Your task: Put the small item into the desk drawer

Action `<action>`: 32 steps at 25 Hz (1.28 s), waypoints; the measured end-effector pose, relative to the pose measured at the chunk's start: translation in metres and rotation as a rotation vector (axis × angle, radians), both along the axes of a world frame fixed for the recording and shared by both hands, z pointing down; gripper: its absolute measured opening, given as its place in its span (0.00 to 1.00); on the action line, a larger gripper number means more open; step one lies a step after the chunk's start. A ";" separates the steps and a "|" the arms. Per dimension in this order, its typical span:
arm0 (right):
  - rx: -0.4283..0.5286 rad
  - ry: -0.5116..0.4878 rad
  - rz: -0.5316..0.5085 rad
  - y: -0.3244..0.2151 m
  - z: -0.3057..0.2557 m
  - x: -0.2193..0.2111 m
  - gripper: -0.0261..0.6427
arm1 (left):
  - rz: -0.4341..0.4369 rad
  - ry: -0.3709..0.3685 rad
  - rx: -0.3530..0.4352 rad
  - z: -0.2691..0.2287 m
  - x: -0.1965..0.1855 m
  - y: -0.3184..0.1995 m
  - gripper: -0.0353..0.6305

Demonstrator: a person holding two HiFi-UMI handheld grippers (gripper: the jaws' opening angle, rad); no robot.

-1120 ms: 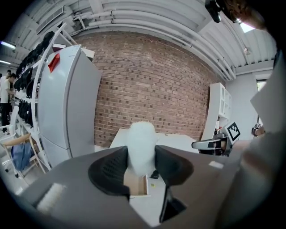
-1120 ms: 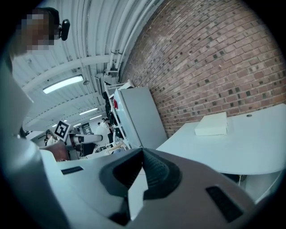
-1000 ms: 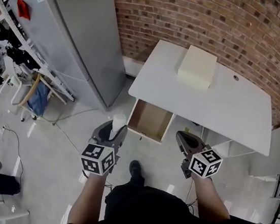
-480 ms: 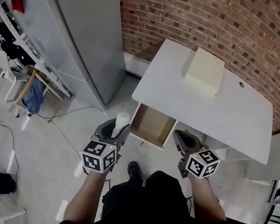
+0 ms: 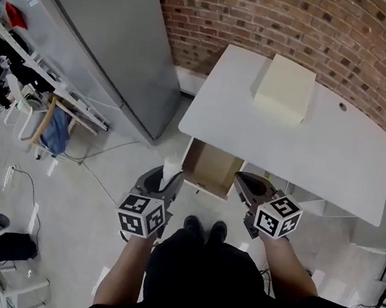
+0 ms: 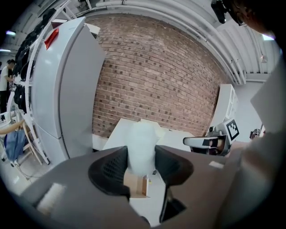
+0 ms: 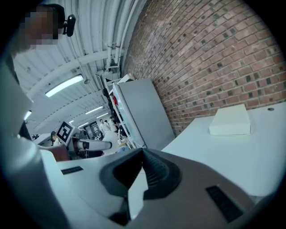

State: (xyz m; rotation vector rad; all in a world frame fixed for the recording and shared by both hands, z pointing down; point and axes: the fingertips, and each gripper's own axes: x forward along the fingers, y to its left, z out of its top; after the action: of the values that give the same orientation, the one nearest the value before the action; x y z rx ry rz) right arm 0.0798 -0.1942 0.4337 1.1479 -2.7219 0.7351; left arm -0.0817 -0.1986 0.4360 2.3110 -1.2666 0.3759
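Step in hand: transport. Left gripper [image 5: 163, 181] clamps the white small item [image 6: 140, 145] just left of the pulled-out drawer [image 5: 209, 167] under the bench [image 5: 333, 161] front edge. Next move, as judged — carry over drawer, lower, release. Right gripper [image 7: 142, 166] — jaws together, empty.

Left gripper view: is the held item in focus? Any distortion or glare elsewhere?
Left gripper view: the white item between the jaws is soft, the brick wall sharper, strong fisheye with dark corners. Right gripper view: same fisheye, ceiling light strip blown out. Head view: evenly lit and sharp.
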 end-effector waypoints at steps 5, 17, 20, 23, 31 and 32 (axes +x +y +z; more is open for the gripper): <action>-0.054 -0.021 0.009 0.004 0.020 0.016 0.06 | -0.003 0.018 -0.013 0.011 0.025 0.004 0.33; -0.163 0.078 0.018 -0.024 0.076 0.020 0.06 | 0.017 0.056 -0.131 0.102 0.023 -0.019 0.33; -0.199 0.080 0.019 -0.029 0.094 0.014 0.06 | 0.046 0.041 -0.160 0.127 0.027 -0.025 0.33; -0.226 0.091 0.004 -0.031 0.110 0.005 0.06 | 0.074 0.028 -0.186 0.148 0.031 -0.031 0.33; -0.280 0.093 -0.014 -0.042 0.148 -0.009 0.06 | 0.144 -0.052 -0.272 0.212 0.039 -0.047 0.33; -0.286 0.093 -0.015 -0.043 0.153 -0.009 0.06 | 0.153 -0.067 -0.288 0.221 0.040 -0.048 0.33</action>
State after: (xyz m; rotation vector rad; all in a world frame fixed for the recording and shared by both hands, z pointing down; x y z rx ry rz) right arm 0.0709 -0.2370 0.5868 1.0654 -2.4463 1.0028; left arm -0.0421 -0.2469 0.6570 2.1672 -0.9935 0.6485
